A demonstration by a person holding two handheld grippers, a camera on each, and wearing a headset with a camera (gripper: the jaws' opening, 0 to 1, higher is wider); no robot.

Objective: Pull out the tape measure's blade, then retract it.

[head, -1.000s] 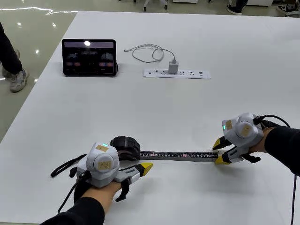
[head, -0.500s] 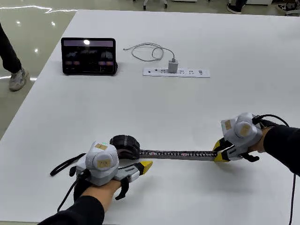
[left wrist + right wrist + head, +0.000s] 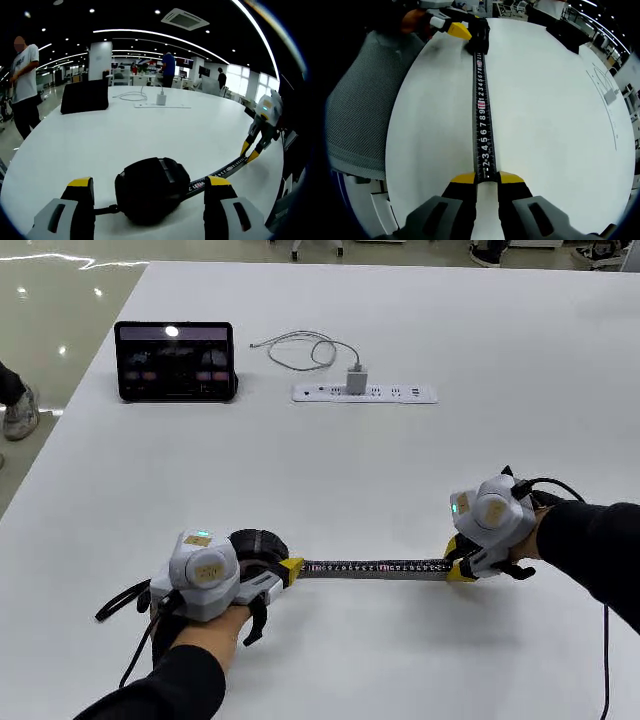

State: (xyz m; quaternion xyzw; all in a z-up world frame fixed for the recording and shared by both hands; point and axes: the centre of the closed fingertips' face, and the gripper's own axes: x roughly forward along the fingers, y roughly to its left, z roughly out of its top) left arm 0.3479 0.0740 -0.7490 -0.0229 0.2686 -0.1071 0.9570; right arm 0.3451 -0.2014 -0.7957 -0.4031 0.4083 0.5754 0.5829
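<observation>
now blade (image 3: 482, 110) out (in right gripper (image 3: 487, 176))

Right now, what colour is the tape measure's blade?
The flat blade is black, white-numbered; right gripper view.

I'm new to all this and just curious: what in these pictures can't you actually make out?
Tip of the blade: right gripper view, buried between the shut jaws of the right gripper.
Part of the tape measure case: head view, covered by the left gripper.
Screen of the tablet: head view, too small and blurred to read.
</observation>
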